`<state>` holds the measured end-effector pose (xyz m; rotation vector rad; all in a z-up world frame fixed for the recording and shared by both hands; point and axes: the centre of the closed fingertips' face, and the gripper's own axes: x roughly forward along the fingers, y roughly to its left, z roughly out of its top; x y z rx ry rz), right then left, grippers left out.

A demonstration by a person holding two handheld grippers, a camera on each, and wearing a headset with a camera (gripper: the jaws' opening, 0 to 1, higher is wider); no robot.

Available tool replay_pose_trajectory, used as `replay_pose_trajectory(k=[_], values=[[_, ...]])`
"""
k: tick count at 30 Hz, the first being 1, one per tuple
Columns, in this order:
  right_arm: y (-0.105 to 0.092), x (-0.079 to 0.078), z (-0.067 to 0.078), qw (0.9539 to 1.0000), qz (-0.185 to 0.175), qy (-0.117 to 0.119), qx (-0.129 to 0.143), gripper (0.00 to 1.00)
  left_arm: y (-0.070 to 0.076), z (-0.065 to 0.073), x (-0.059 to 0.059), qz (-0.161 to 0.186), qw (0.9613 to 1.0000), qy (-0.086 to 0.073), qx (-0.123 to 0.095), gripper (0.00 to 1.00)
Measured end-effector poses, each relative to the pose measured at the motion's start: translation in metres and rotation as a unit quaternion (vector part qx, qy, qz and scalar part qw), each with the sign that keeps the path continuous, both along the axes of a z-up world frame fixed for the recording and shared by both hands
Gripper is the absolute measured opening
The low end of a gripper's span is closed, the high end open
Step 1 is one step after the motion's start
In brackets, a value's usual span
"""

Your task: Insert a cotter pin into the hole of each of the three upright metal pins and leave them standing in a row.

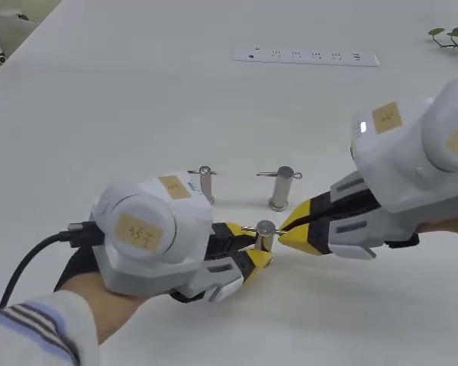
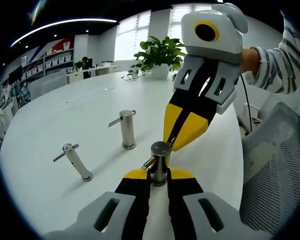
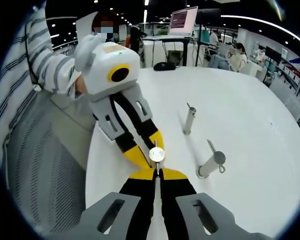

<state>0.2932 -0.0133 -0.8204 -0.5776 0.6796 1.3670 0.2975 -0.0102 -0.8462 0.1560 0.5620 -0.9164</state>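
Note:
My left gripper [image 1: 262, 248] [image 2: 158, 176] is shut on the lower shaft of a steel pin [image 1: 266, 229] [image 2: 159, 160], holding it upright on the table. A cotter pin [image 2: 147, 163] [image 1: 249, 229] runs through the hole near its head, one end sticking out on the far side. My right gripper [image 1: 282, 230] [image 3: 157, 172] is shut on the cotter pin's other end, right against the pin head [image 3: 156, 154]. Behind stand two more steel pins [image 1: 206, 183] [image 1: 282, 187], each with a cotter pin through it, also seen as pins [image 2: 127, 129] [image 2: 76, 161] and pins [image 3: 189, 120] [image 3: 211, 165].
A white power strip [image 1: 305, 56] lies at the far side of the white table [image 1: 122, 114]. A potted plant [image 2: 159, 54] stands at the table's far right edge. Office chairs and desks are beyond the table.

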Motion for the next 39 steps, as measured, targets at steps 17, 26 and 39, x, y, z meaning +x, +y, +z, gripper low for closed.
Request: replay_pose_trajectory(k=[17,26,39], values=[[0.003,-0.001,0.004,0.9994,0.02,-0.025,0.014,0.09,0.0,0.0,0.0,0.001,1.0,0.001,0.001,0.11],[-0.006,-0.007,0.008,0.9991,0.035,-0.021,0.008,0.09,-0.001,0.0,0.0,-0.001,1.0,-0.001,0.005,0.11],[-0.007,-0.006,0.007,0.9992,0.032,-0.025,0.007,0.03,0.0,0.001,0.0,0.0,1.0,-0.002,0.005,0.11]])
